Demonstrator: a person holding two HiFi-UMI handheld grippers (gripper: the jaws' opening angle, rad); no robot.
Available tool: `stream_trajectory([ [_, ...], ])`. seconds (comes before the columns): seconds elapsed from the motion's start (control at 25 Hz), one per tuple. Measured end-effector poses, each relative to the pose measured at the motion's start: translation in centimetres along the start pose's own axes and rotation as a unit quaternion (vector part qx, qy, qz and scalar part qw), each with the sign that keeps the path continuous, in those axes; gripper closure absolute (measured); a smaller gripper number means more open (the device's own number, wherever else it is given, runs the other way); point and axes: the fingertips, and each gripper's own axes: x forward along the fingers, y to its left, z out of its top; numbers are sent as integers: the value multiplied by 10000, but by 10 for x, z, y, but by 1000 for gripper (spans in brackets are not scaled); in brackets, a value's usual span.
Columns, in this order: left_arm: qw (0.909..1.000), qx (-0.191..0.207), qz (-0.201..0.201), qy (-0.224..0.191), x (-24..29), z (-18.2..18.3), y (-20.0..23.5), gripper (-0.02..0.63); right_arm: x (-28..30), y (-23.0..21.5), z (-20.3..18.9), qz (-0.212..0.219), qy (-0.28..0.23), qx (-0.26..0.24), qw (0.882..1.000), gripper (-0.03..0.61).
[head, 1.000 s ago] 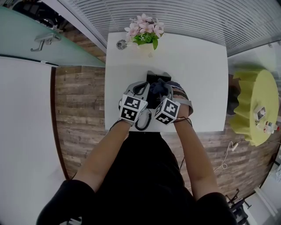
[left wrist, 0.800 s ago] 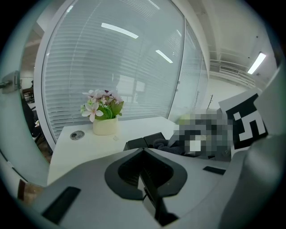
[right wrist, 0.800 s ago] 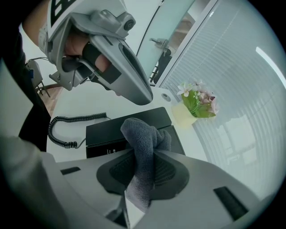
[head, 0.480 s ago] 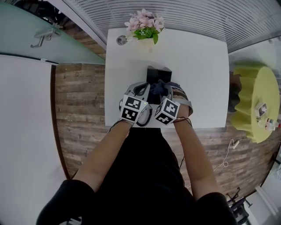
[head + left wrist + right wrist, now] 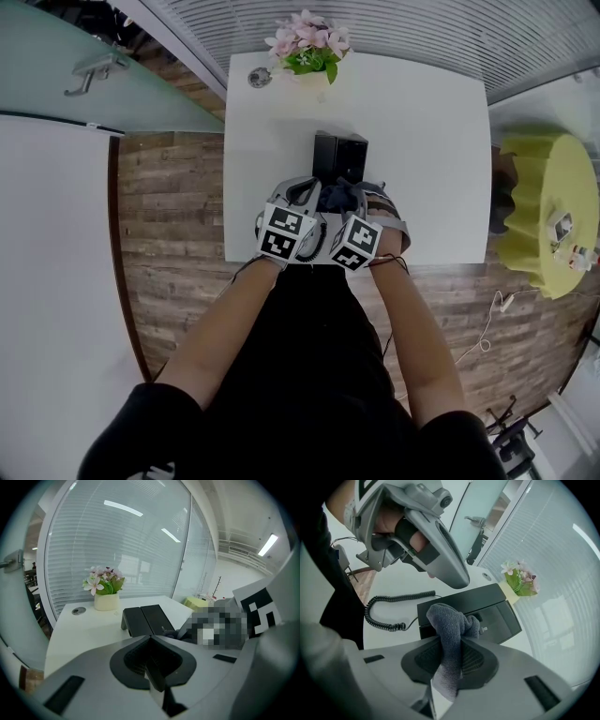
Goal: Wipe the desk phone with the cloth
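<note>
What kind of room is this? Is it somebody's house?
Probably an office, not a house. A black desk phone sits on a plain white table, and the wall behind it is a glass wall with blinds, like in a meeting room.

Cloth (image 5: 450, 620) drawn back — nearer the person, desk phone (image 5: 339, 155) further uncovered

The place is an office room. A white rectangular table (image 5: 422, 141) with a round metal cable port (image 5: 260, 79) carries a black desk phone (image 5: 339, 157) at frame centre. Glass partition walls with slatted blinds (image 5: 375, 28) run along the top, and a frosted glass door with a metal lever handle (image 5: 94, 70) fills the upper left.
</note>
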Motion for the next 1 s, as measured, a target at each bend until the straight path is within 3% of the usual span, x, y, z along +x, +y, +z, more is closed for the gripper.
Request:
stream_trajectory([
  [0.64, 9998, 87, -90, 132, -11, -29, -18, 604, -1, 44, -13, 234, 103, 142, 9996, 485],
  [1.0, 9998, 156, -90, -31, -36, -21, -21, 604, -10, 60, -16, 453, 132, 263, 9985, 485],
])
